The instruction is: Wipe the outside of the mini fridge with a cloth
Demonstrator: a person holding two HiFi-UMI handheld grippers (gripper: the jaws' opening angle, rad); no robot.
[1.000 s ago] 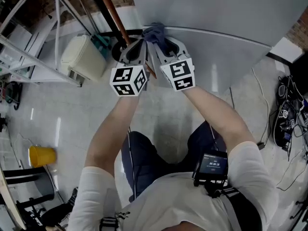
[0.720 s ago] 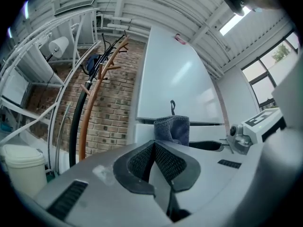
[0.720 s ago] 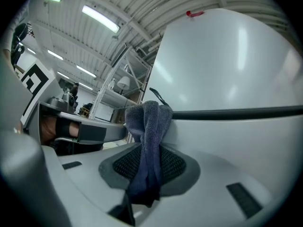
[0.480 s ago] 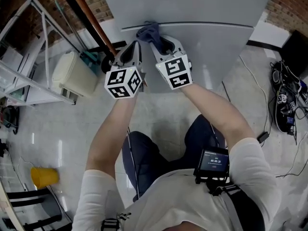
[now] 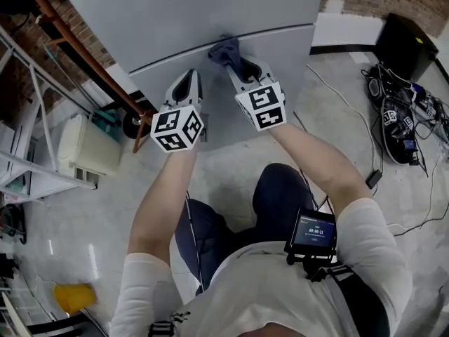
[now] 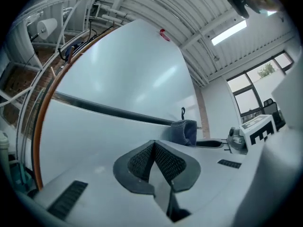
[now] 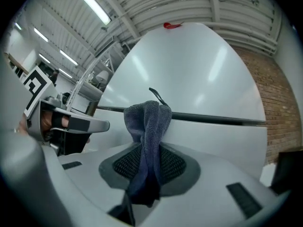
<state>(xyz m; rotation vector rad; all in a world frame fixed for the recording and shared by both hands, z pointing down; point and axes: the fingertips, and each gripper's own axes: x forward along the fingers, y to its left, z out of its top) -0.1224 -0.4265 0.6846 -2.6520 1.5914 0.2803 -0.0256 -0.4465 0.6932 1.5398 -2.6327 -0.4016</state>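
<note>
The mini fridge [image 5: 189,20] fills the upper part of the head view as a plain grey panel. A dark seam [image 5: 168,60] crosses the panel from side to side, dividing its face into an upper and a lower part.

Both grippers point at this face, side by side.

- The right gripper [image 5: 235,62] has its jaws closed on the cloth [image 7: 147,122]. A dark grey fold is clamped between the pads, and the bunched free end projects past the tips.
- The left gripper [image 6: 154,145] has its jaws closed together, pad against pad, with nothing between them. It sits just beside the right gripper, lower on the panel, below the seam.

The cloth lies directly ahead of the right jaws, level with the seam. It appears to bear on the fridge face, but contact cannot be confirmed.

The seam's long axis runs crosswise to both grippers. A wiping stroke would probably travel sideways along it, with the right gripper doing the work.
</note>
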